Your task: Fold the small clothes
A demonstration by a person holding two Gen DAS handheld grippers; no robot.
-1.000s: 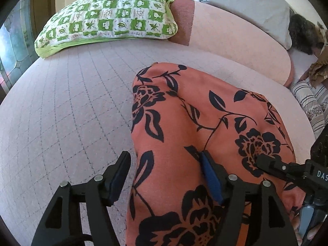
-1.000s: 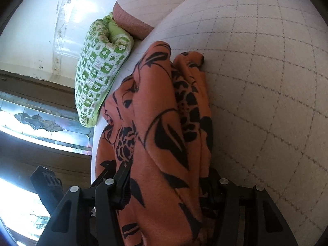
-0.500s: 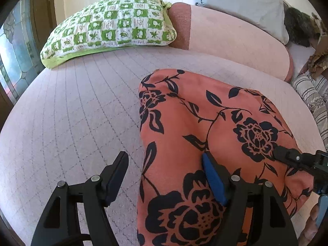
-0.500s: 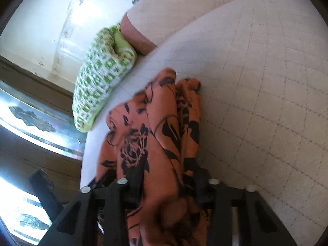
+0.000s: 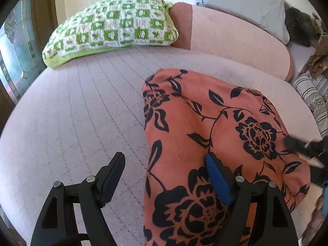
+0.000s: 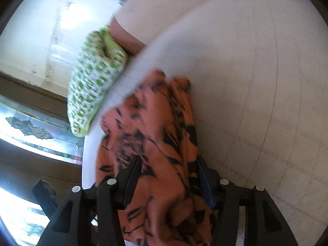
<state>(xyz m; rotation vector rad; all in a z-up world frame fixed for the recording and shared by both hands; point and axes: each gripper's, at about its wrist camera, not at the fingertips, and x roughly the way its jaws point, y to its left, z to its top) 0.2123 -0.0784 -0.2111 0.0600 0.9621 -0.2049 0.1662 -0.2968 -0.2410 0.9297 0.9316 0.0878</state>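
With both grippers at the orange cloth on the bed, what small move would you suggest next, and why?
Probably back the right gripper off the cloth: its jaws are opening with a bunched fold between them, while the left gripper, also opening, merely straddles the cloth's edge on the bed.

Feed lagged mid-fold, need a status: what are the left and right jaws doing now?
Left gripper: jaws opening, orange floral garment partly between them, not clamped.
Right gripper: jaws opening, the garment bunched between them.
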